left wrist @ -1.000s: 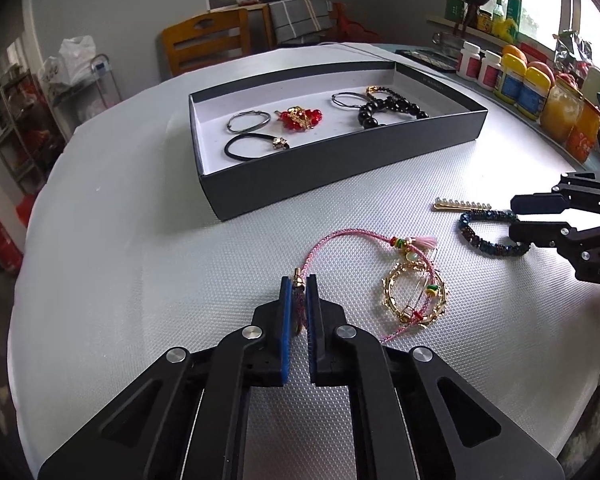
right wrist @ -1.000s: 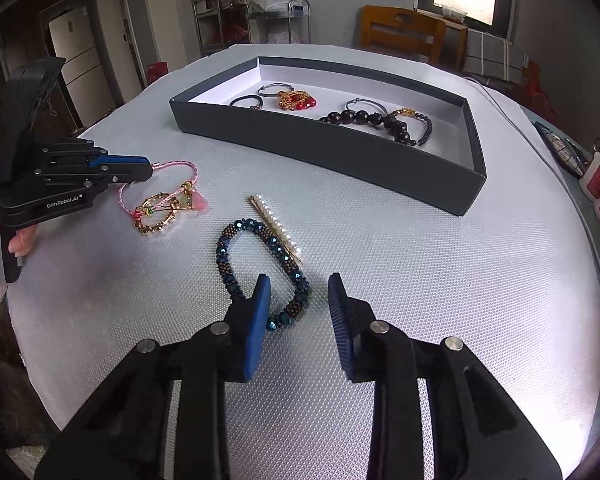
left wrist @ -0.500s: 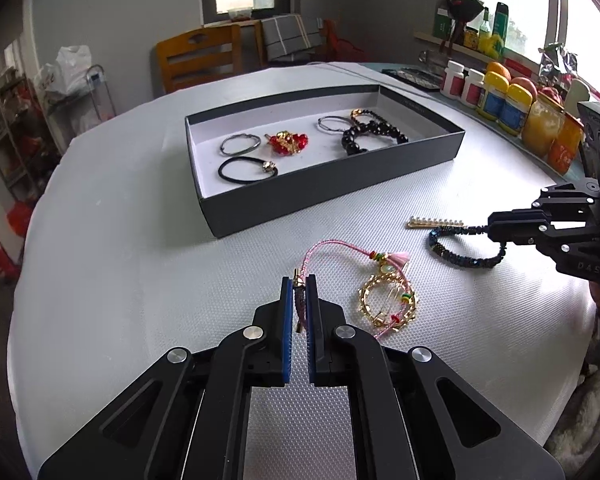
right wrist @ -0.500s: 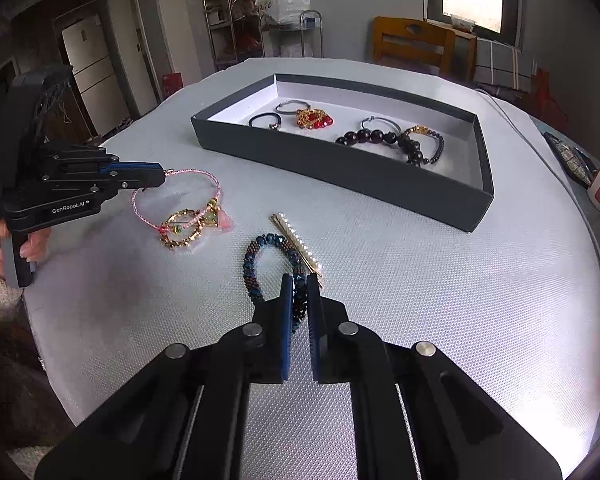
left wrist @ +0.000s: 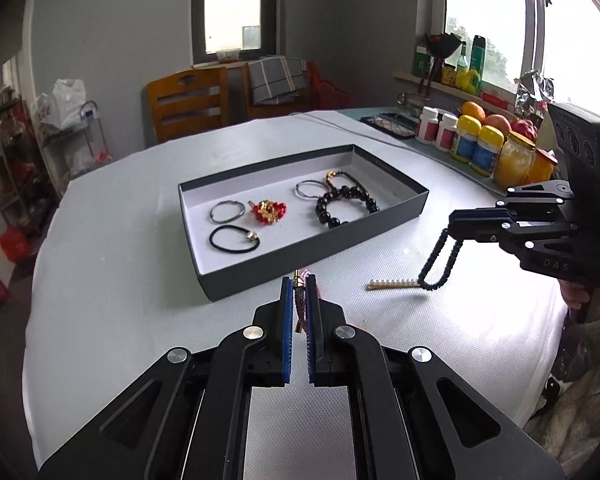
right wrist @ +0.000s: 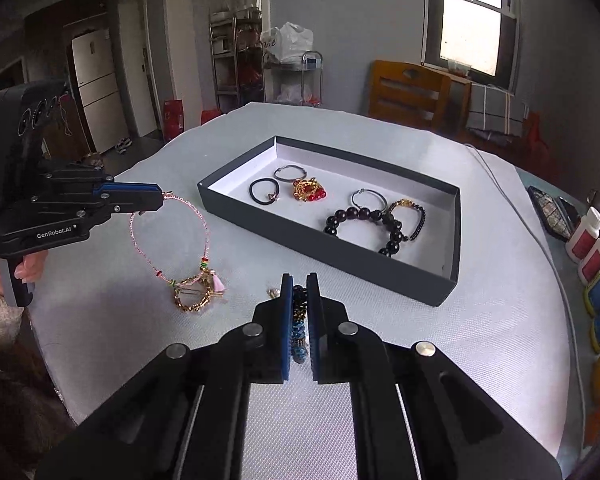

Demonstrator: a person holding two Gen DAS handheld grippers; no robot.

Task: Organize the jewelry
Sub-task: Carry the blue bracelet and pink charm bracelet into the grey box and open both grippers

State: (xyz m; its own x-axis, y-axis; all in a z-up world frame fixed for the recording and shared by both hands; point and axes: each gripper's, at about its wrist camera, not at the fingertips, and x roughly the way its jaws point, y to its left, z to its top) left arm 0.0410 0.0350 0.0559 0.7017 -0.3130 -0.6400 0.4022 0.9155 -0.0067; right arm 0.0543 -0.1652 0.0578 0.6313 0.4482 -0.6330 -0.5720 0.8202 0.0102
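Round table [left wrist: 112, 264], pale textured cover. All places below given relative to the dark tray [left wrist: 324, 252], which sits near the table's middle.

Inside the tray, already sorted: black bead bracelet [right wrist: 364, 222], two thin metal rings, a black hair tie [left wrist: 234, 239], a red-and-gold charm [left wrist: 269, 211]. Judged more than half done.

Left to do: three pieces outside the tray, all on the near side of its front wall.

- Left gripper [left wrist: 299, 294]: jaws clamped on the gold clasp end of the pink cord bracelet [right wrist: 168, 240]. Seen from the right wrist view, the cord hangs as an open loop, and its gold chain ring with pink tassel [right wrist: 198, 294] touches or nearly touches the table. Thin cord, small green and red beads low on the loop.
- Right gripper [right wrist: 299, 298]: jaws pinched on the dark blue bead bracelet [left wrist: 440, 260], which dangles as a narrow loop, its low end at or just above the table. Beads dark, teal glint.
- Pearl hair clip [left wrist: 392, 284]: flat on the table, just beside the blue loop's low end, untouched by either gripper.

Both held pieces are lifted but not yet over the tray.
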